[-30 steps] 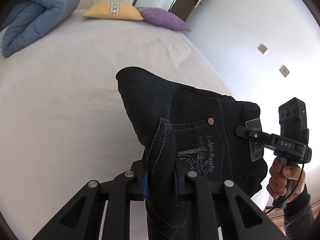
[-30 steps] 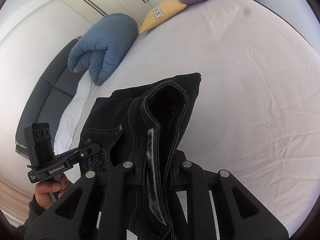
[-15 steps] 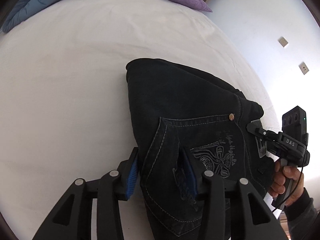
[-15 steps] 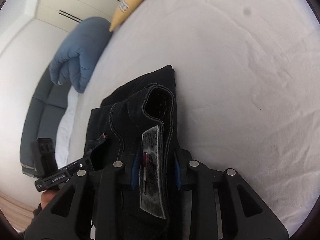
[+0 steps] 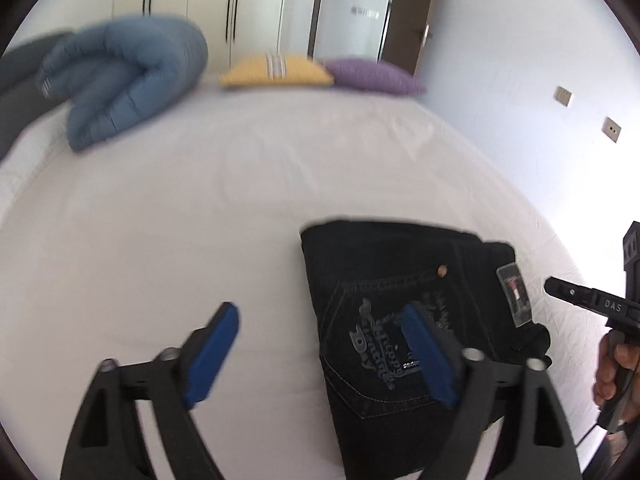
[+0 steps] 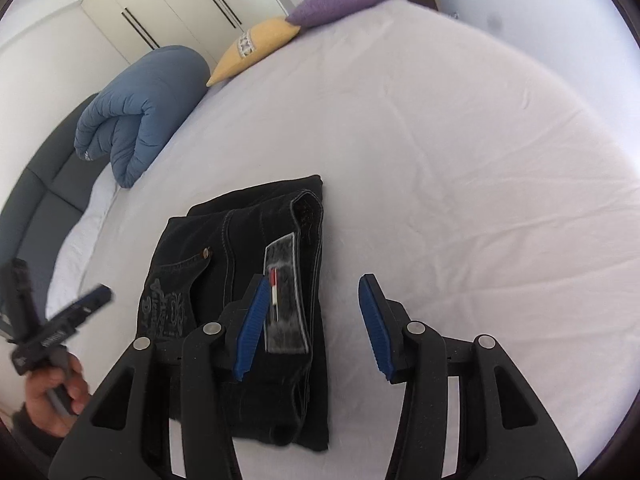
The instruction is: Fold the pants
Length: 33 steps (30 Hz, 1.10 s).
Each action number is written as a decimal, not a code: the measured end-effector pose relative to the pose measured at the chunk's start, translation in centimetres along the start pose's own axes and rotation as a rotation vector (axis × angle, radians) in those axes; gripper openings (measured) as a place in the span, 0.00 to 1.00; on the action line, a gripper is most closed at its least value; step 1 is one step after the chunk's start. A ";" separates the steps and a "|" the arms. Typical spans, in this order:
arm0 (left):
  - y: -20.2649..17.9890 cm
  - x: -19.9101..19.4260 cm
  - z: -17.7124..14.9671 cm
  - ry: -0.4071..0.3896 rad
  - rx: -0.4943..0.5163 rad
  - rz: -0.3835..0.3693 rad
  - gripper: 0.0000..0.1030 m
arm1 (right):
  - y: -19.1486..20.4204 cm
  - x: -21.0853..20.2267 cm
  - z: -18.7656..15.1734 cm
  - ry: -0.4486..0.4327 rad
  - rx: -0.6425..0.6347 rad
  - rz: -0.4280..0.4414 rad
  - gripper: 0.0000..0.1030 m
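Note:
Dark denim pants (image 5: 384,276) lie folded into a compact rectangle on the white bed sheet (image 5: 200,220), back pocket embroidery facing up. My left gripper (image 5: 320,312) hovers over their left edge with jaws opening wide; the blue pads (image 5: 216,344) press on nothing. In the right wrist view the same pants (image 6: 240,240) lie flat with the waistband label up. My right gripper (image 6: 314,284) stands over their right edge, jaws opening and free of the cloth. A hand holds each gripper; the right gripper (image 5: 560,288) and the blurred left gripper (image 6: 92,300) each appear in the other's view.
A rolled blue duvet (image 5: 128,80) lies at the far left of the bed. A yellow pillow (image 5: 276,70) and a purple pillow (image 5: 372,76) sit at the head. White wardrobes and a door stand behind. A grey sofa (image 6: 36,200) runs beside the bed.
Both grippers let go of the pants and opened. The pants dropped from a lifted fold to lying flat on the sheet. Both grippers pulled back and tilted up.

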<state>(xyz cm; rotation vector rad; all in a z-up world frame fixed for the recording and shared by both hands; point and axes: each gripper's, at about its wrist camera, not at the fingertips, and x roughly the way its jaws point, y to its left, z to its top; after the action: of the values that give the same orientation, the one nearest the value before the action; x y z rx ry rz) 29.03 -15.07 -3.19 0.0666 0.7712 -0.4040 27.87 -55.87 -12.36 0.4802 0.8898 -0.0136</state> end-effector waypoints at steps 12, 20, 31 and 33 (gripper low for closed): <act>-3.5 -21.4 -1.8 -0.506 0.092 0.284 1.00 | 11.5 -22.3 -5.6 -0.548 -0.248 -0.206 0.87; -4.4 -30.8 -1.9 -0.554 0.105 0.217 1.00 | 17.8 -35.9 -11.2 -0.893 -0.364 -0.270 1.00; -8.1 -32.0 -2.2 -0.411 0.141 0.193 1.00 | 21.0 -41.4 -16.6 -0.660 -0.373 -0.231 1.00; -8.1 -30.7 -3.0 -0.340 0.087 0.173 1.00 | 20.5 -40.9 -17.4 -0.592 -0.343 -0.223 1.00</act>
<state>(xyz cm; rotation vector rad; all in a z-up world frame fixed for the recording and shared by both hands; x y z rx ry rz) 4.18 -11.78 16.51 0.1412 0.4083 -0.2743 -6.82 -38.01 17.13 0.0400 0.3458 -0.1945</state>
